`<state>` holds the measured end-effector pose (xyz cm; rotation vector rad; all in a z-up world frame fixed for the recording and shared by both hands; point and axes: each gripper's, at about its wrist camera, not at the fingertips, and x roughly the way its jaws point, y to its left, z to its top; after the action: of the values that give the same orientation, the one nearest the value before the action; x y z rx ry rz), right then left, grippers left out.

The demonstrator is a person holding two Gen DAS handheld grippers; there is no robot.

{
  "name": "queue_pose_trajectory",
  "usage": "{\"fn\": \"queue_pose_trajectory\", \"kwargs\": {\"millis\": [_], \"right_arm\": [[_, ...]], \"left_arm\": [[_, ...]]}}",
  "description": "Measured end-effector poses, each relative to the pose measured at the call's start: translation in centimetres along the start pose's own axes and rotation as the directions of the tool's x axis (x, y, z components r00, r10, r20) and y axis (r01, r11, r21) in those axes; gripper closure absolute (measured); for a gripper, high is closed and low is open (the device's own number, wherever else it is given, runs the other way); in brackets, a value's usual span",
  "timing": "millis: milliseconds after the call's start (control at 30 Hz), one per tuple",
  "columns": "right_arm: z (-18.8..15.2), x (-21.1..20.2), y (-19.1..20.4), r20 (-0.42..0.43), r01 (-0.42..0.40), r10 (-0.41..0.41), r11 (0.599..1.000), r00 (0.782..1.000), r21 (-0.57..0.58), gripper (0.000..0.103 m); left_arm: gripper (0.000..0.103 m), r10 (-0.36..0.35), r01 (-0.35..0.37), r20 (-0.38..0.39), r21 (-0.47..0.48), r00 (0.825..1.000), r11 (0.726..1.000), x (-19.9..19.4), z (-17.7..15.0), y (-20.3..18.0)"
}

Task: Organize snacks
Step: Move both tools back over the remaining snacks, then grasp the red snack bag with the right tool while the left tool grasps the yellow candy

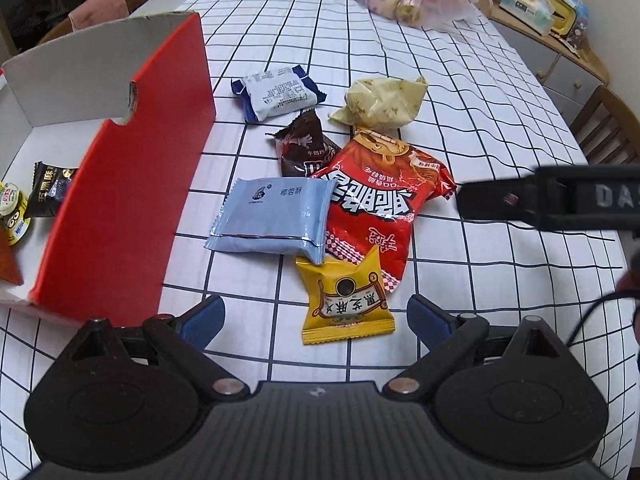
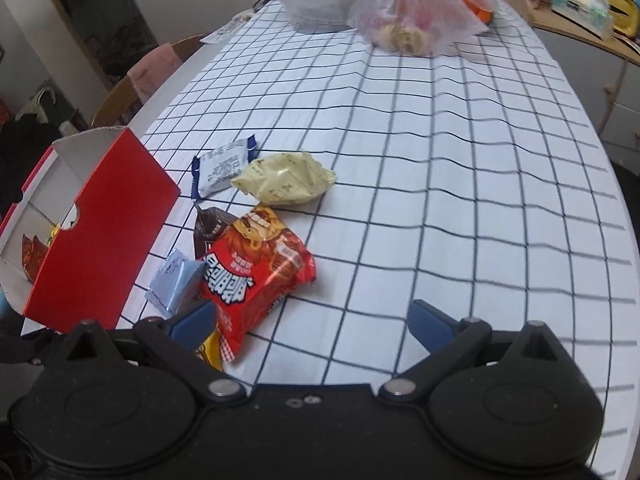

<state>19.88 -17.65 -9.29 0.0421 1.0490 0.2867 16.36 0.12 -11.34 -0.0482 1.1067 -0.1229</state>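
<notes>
The left gripper (image 1: 314, 318) has its two blue fingers spread wide w/ nothing between them. It hangs just above the yellow packet (image 1: 346, 300), the snack closest to the near edge of the tabletop (image 1: 480, 128). The right gripper (image 2: 310, 322) is spread wide too and holds nothing; it sits over bare cloth, just right of the snack pile.

What could go wrong:
- The packets lie on top of each other. The light blue packet (image 1: 272, 216) covers a corner of the yellow one, and the big red bag (image 1: 380, 200) touches both. A grab at one may drag its neighbours along.
- The wrappers look shiny and slippery, so one could slide out of the fingers.
- The red box (image 1: 128, 168) has a tall side wall. A packet carried too low could hit it and fall outside.

Count:
- 6 snacks on the cloth: yellow, light blue, big red, the brown packet (image 1: 304, 148), the white and blue packet (image 1: 276, 94), the pale crinkly bag (image 1: 380, 100).
- Approx. 3 small snacks already in the box; hard to be sure, as the wall hides part.
- 1 box, near the left edge.
- 2 grippers.
</notes>
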Motion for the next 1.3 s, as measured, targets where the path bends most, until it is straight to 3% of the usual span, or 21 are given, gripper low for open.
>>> {"fn": "queue_pose_trajectory", "kwargs": {"millis": [300, 533, 633, 900, 1067, 1300], "right_arm": [[2.2, 4.1, 3.1, -0.057, -0.011, -0.001, 0.976, 0.998, -0.215, 0.001], [2.2, 6.3, 4.4, -0.103, -0.036, 0.007, 0.956, 0.995, -0.292, 0.001], [2.0, 6.9, 5.0, -0.111, -0.037, 0.000, 0.944, 0.994, -0.328, 0.001], [1.4, 8.4, 5.1, -0.137, -0.033, -0.015, 0.941, 0.991, -0.337, 0.002], [1.1, 8.3, 5.6, -0.125, -0.022, -0.026, 0.932, 0.992, -0.363, 0.005], [0.4, 7.6, 5.2, -0.105, -0.010, -0.029, 0.935, 0.994, -0.354, 0.009]], "left_arm": [[0.008, -0.027, 0.027, -0.003, -0.015, 1.000, 1.000, 0.6, 0.5, -0.1], [0.015, -0.025, 0.025, -0.014, -0.022, 1.000, 0.999, 1.2, 0.6, 0.0], [0.023, -0.028, 0.027, -0.021, -0.019, 0.999, 0.999, 1.6, 0.5, 0.0], [0.037, -0.036, 0.036, -0.020, 0.015, 0.999, 0.999, 1.9, 0.7, -0.3], [0.053, -0.053, 0.054, -0.017, 0.043, 0.998, 0.998, 1.9, 0.6, -0.6], [0.060, -0.075, 0.076, -0.019, 0.047, 0.997, 0.996, 1.8, 0.5, -0.2]]}}
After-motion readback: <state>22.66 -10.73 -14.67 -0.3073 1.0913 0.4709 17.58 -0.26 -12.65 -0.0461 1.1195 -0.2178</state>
